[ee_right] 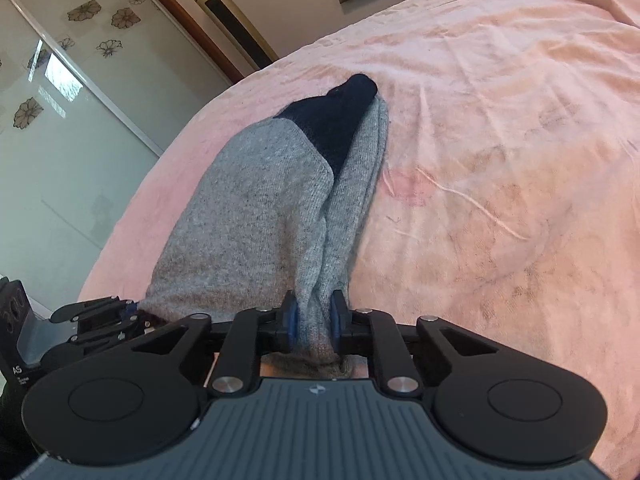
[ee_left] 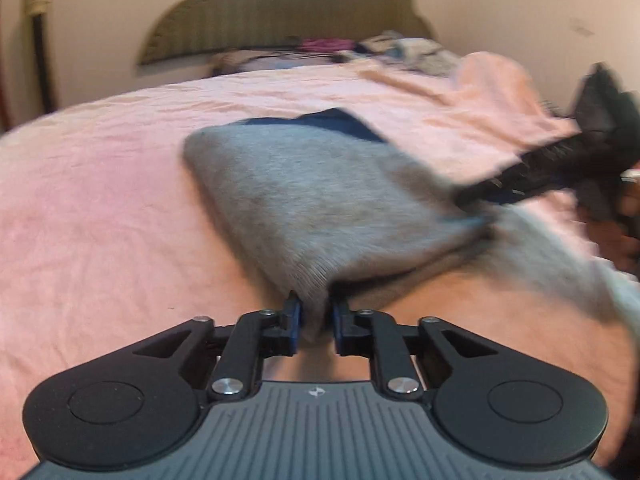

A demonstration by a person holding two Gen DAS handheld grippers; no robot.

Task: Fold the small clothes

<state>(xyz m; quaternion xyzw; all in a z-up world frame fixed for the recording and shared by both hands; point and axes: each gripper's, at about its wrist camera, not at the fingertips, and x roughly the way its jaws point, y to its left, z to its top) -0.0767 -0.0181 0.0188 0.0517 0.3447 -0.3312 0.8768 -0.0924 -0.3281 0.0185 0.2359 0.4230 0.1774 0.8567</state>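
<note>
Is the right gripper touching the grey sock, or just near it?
Touching. The right wrist view shows the right gripper with its jaws closed on the bunched end of the grey sock, fabric pinched between the blue pads.

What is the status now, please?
Left hand-held gripper and right hand-held gripper both shut on grey sock. Sock on pink bedspread. Nothing in the way.

One grey sweater [ee_left: 304,200], two hand-held grippers — left [ee_left: 315,312], right [ee_right: 313,314] — one pink bedspread [ee_left: 100,200]
</note>
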